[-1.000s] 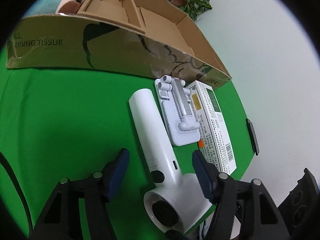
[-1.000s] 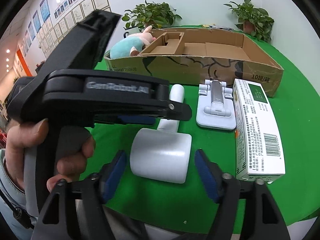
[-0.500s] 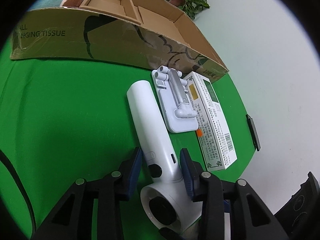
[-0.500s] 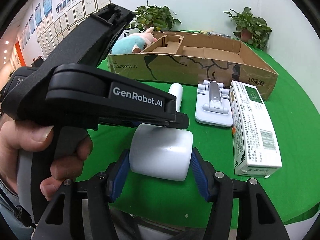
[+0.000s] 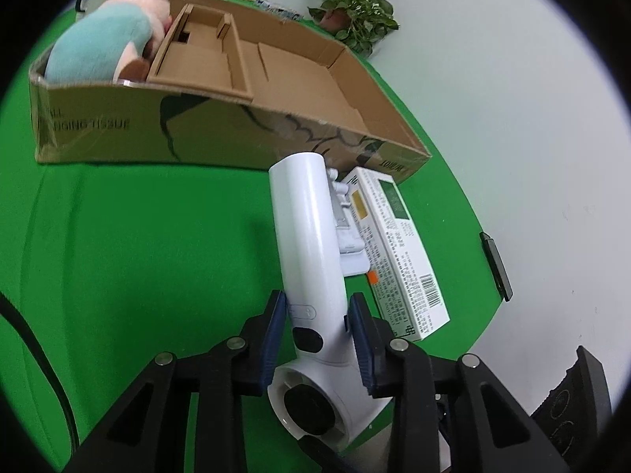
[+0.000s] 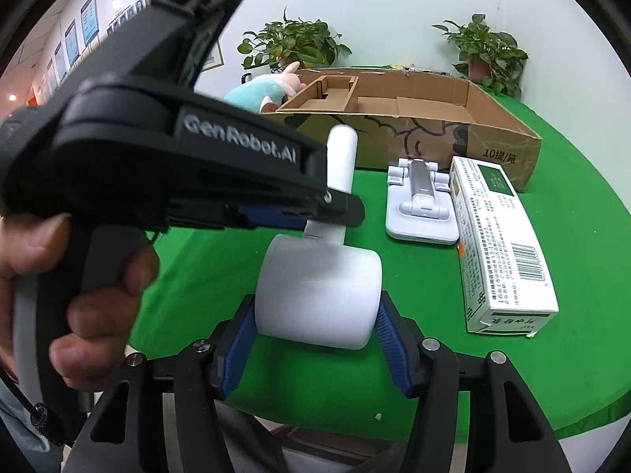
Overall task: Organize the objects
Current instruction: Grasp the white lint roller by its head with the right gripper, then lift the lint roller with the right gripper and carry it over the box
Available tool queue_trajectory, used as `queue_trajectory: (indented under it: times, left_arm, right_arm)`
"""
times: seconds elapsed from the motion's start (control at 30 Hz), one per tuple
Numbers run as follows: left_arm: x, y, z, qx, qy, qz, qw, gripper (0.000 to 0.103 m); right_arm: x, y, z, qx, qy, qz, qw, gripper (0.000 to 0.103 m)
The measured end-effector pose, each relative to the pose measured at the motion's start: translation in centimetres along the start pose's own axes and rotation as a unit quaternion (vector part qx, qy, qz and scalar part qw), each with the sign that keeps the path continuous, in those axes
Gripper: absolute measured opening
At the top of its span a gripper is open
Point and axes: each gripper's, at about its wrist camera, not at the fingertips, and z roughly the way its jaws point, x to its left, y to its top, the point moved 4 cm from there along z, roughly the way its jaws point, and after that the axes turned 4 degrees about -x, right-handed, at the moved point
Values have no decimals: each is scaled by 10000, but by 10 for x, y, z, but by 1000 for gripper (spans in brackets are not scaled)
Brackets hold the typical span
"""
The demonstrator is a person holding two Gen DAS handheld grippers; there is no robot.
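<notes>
You're closing the left gripper (image 5: 315,329) on the hair dryer's (image 5: 311,260) handle while the right gripper (image 6: 315,315) is clamping its barrel; keep both level, carrying it toward the cardboard box (image 5: 299,63) at twelve o'clock

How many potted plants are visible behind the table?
2: one potted plant behind the cardboard box's left end, another behind its right end. More may be hidden behind the left gripper.

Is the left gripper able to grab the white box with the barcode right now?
Probably not yet. The left gripper is closing on the white hair dryer handle, so it's busy, though the white barcode box lies uncovered just beside it.
</notes>
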Motion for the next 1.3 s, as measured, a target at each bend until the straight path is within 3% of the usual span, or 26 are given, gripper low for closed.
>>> queue_trajectory:
  times: [0.37, 0.77, 1.13, 1.3]
  left_arm:
    - [-28, 33, -21, -389, -125, 450, 9982, 31]
    - [-58, 103, -41, -834, -154, 839, 9929, 32]
    - [-66, 198, -35, -952, 40, 674, 9932, 32]
    - [-57, 225, -11, -808, 358, 601, 9943, 32]
  right_arm:
    - [-2, 27, -17, -451, -306, -37, 9985, 54]
    - [-12, 99, -32, -961, -432, -104, 9944, 54]
    - [-40, 201, -14, -882, -133, -185, 9958, 55]
    - [-56, 231, 13, -647, 97, -93, 9978, 55]
